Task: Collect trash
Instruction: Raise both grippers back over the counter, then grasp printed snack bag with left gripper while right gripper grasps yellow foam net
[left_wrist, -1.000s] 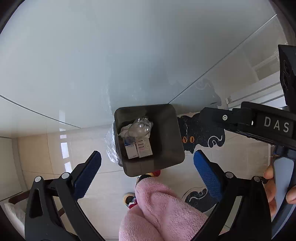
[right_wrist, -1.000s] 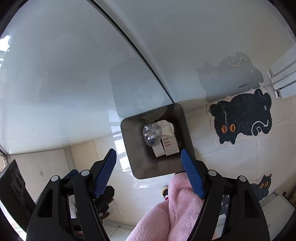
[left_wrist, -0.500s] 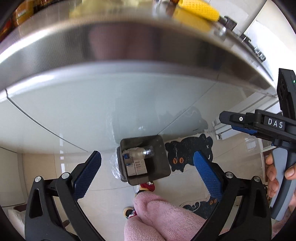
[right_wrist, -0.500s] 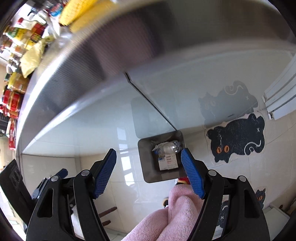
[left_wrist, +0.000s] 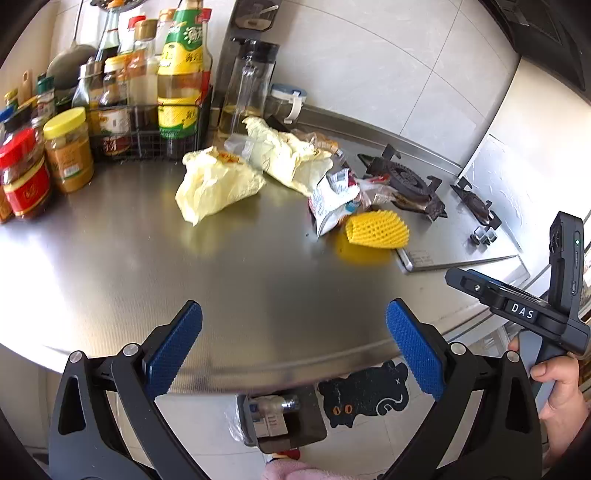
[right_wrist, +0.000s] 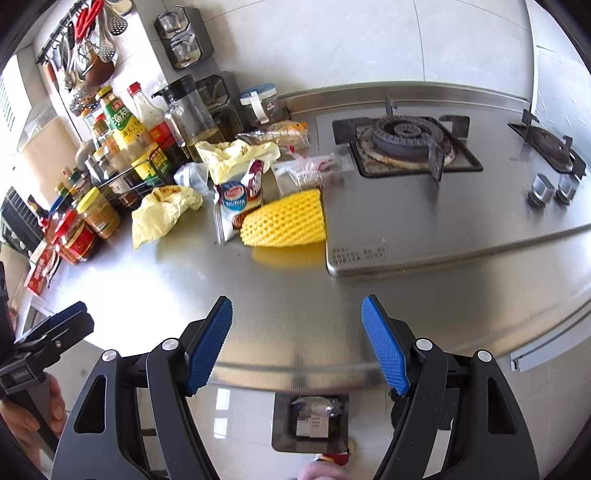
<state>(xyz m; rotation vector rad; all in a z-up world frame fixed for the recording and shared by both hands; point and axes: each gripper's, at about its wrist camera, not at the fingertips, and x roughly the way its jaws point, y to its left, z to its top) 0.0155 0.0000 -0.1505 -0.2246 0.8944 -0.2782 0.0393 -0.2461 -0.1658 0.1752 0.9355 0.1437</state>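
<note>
Trash lies on the steel counter (left_wrist: 184, 266): a yellow foam net (left_wrist: 377, 229) (right_wrist: 286, 219), a crumpled snack wrapper (left_wrist: 332, 199) (right_wrist: 238, 201), two yellow plastic bags (left_wrist: 214, 182) (left_wrist: 284, 155) and clear wrappers (right_wrist: 310, 170). A dark trash bin (left_wrist: 284, 421) (right_wrist: 312, 422) stands on the floor below the counter edge and holds a clear bottle and small boxes. My left gripper (left_wrist: 293, 350) and right gripper (right_wrist: 297, 345) are both open and empty, above the counter's front edge, well short of the trash.
Sauce bottles and jars (left_wrist: 110, 92) crowd the back left, some in a wire rack. A gas stove (right_wrist: 406, 140) with knobs (right_wrist: 550, 190) fills the right. Utensils (right_wrist: 88, 33) hang on the wall. Cat-shaped mat (left_wrist: 365, 395) lies on the floor.
Both grippers have risen from over the floor bin to counter height; the view tilted up from the cabinet front and bin to the countertop with the trash. Both stay open.
</note>
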